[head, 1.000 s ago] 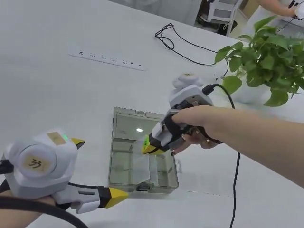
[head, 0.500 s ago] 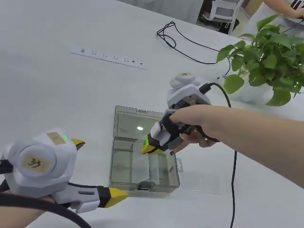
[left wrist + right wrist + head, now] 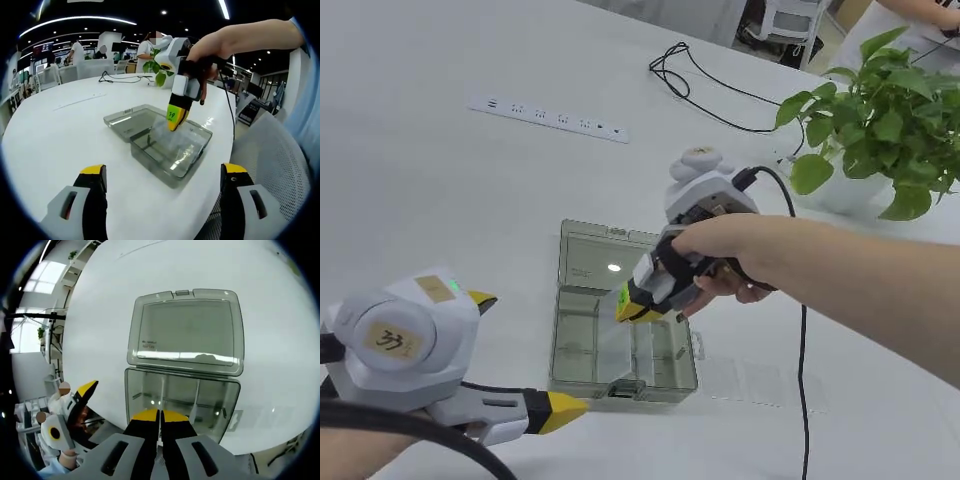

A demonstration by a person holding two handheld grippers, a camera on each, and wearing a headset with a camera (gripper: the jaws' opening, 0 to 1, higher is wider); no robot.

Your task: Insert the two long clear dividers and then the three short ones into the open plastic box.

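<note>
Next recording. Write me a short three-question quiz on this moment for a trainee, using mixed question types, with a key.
1. True or false: the left gripper is open and holds nothing.
2. What is the right gripper shut on? A, a screwdriver. B, a clear divider. C, a cloth.
3. Fill in: the lid of the plastic box is ____ (open or closed).

Key: 1 true. 2 B. 3 open.
</note>
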